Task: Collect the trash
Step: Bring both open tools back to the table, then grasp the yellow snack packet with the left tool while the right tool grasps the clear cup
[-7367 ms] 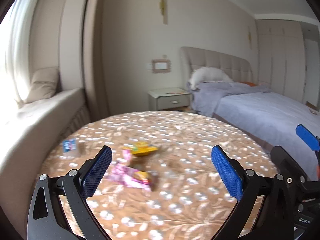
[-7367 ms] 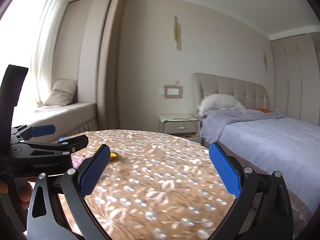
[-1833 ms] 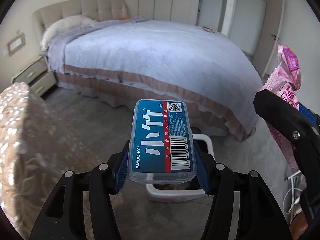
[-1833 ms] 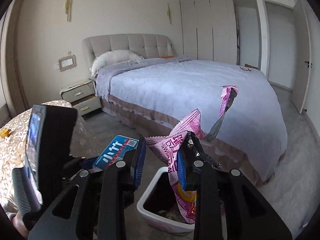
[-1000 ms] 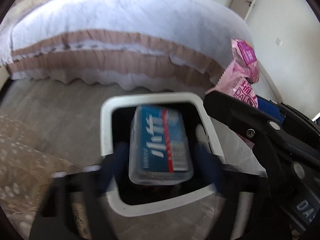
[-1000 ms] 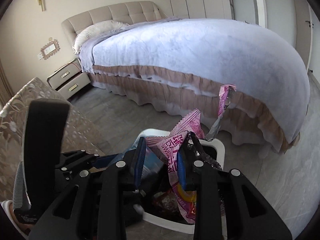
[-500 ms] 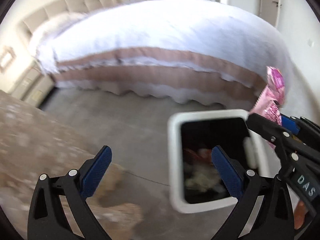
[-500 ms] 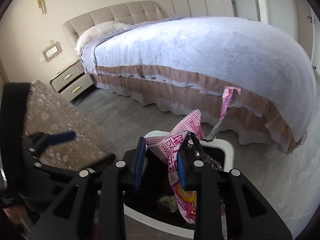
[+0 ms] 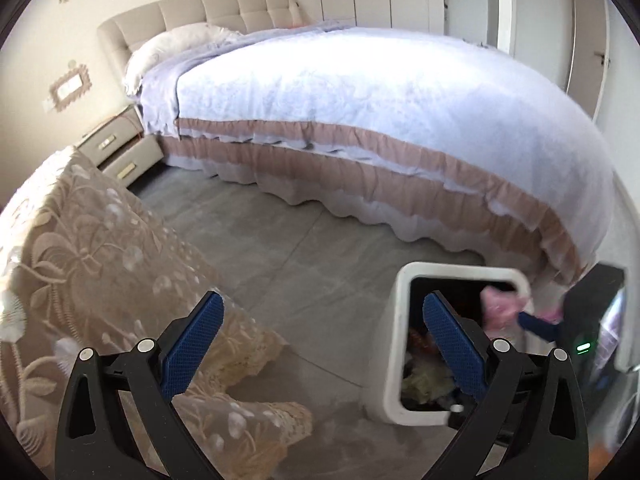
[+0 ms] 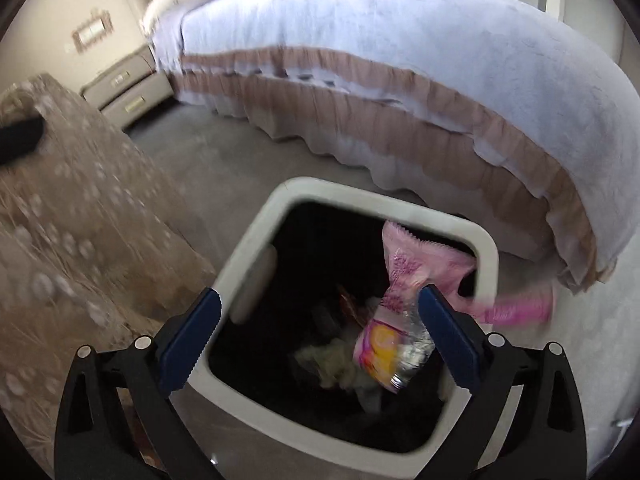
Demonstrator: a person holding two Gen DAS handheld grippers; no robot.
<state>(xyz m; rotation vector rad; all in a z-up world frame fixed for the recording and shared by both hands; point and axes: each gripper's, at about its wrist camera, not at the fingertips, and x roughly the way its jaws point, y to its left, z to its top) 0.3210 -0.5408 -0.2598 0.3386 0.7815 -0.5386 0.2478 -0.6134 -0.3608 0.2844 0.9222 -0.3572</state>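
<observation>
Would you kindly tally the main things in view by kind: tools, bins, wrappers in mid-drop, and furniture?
Tools: 2, the left tool and the right tool, both open.
Bins: 1, the white bin.
Wrappers: 1, the pink wrapper over the bin's opening.
Furniture: 3, the bed, the nightstand, the table.
Total: 7.

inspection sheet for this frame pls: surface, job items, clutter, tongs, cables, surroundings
Surface: grey tiled floor; table under a beige floral cloth at left.
Job's things: pink snack wrapper over the open white trash bin, blurred, beside the right tongs' finger; contact cannot be told. Other trash lies in the bin.
Clutter: nothing seen.
Tongs: left tongs open and empty, over the floor between table and bin; right tongs open above the bin mouth.
Cables: nothing seen.
Surroundings: bed with a lavender cover, nightstand, wardrobe doors behind.
</observation>
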